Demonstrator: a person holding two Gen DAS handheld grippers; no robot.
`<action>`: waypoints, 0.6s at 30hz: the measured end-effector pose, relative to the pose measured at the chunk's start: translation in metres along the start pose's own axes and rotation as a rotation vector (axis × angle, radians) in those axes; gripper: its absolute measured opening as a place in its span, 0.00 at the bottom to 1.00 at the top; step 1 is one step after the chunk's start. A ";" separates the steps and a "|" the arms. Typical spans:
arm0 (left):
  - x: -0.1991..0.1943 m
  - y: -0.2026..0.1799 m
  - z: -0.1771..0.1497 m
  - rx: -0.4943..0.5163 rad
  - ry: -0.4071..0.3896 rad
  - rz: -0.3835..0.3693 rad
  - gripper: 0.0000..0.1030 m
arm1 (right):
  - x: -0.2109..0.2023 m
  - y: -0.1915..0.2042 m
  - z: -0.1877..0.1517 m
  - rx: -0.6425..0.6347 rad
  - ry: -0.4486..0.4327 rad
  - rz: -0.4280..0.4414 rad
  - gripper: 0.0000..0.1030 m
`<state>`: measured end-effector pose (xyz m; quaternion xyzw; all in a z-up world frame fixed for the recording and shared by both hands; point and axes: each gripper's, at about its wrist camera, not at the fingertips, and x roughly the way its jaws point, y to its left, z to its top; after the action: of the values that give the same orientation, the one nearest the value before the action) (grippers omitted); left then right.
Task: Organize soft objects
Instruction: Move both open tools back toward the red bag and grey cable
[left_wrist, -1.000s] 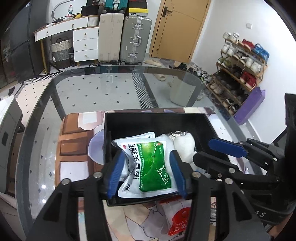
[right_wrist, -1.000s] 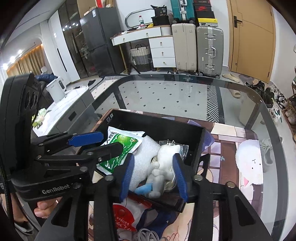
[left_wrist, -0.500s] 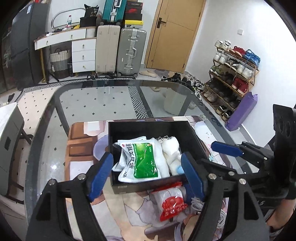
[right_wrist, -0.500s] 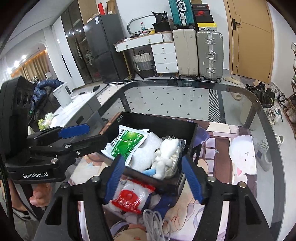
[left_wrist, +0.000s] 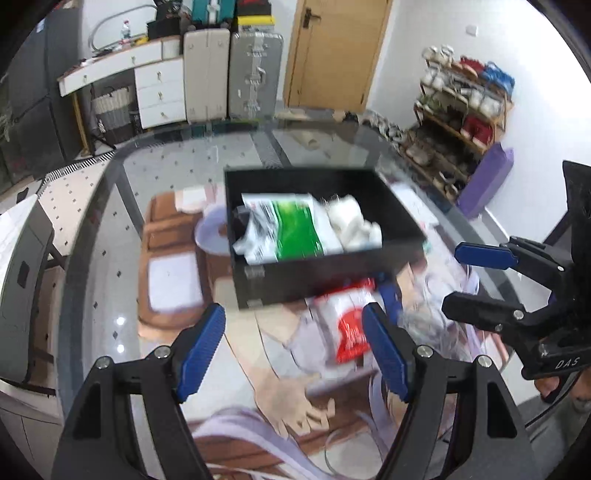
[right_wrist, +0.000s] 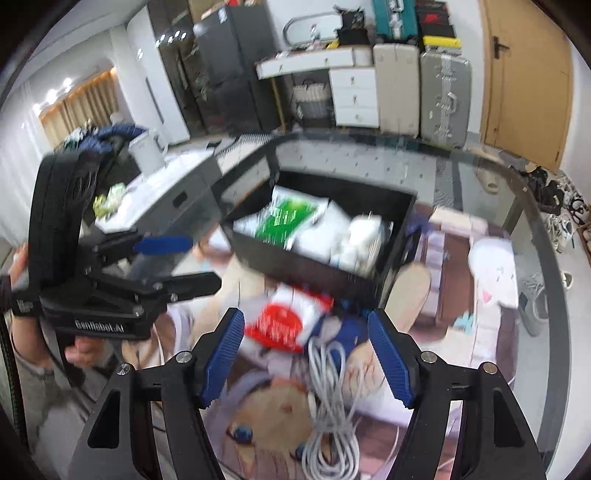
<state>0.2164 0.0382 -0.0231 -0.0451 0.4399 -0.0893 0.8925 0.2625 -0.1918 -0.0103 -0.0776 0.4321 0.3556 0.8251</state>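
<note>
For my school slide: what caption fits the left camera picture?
Open left gripper above a mat, facing a black box of soft packets.

Bright, even indoor light, heavy fisheye bending and dark corners at the edges, motion blur smearing the black box (left_wrist: 325, 273) and glass table (left_wrist: 92, 258).

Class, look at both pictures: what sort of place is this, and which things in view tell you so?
Most likely a lived-in home, near the entrance: a shoe rack beside a wooden door, suitcases against the wall, and a fridge.

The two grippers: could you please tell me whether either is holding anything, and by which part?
Nothing is held. The left gripper and right gripper both stand open and empty, short of the black box.
</note>
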 end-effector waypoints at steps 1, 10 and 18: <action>0.002 -0.002 -0.003 0.007 0.009 -0.006 0.75 | 0.005 0.000 -0.006 -0.011 0.023 -0.006 0.69; 0.020 -0.028 -0.015 0.053 0.058 -0.011 0.75 | 0.034 -0.018 -0.044 -0.019 0.151 -0.060 0.69; 0.039 -0.043 -0.008 0.068 0.082 -0.010 0.75 | 0.045 -0.021 -0.048 -0.040 0.204 -0.085 0.26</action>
<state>0.2279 -0.0116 -0.0515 -0.0132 0.4726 -0.1104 0.8743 0.2614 -0.2043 -0.0780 -0.1479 0.5029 0.3190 0.7896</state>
